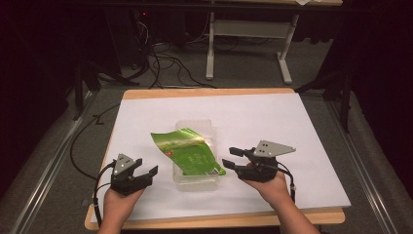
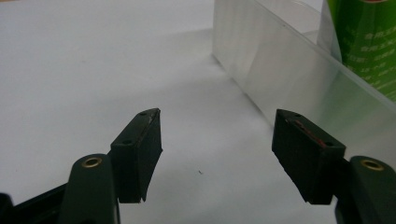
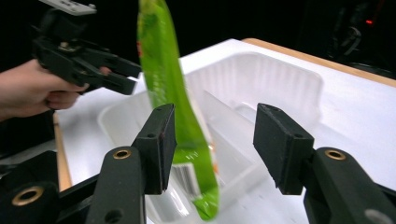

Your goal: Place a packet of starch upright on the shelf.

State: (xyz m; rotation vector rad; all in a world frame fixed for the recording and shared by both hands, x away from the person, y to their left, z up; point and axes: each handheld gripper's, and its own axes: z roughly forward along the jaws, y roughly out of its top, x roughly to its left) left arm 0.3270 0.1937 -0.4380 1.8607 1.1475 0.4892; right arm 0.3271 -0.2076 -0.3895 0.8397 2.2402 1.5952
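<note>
While both jaws gape | green film lid (image 1: 187, 151) (glossy, half-peeled) curls over clear tray (image 1: 197, 179).

Lit from overhead, bright on the white surface (image 1: 272, 126), dim to near black beyond its edges. Soft shadows under the left tongs (image 2: 215, 154). Mild glare on the clear tray wall (image 2: 261, 60) and green wrapper (image 3: 161, 70). Foreground pads blurred in both gripper views; overall soft, low resolution.
</note>
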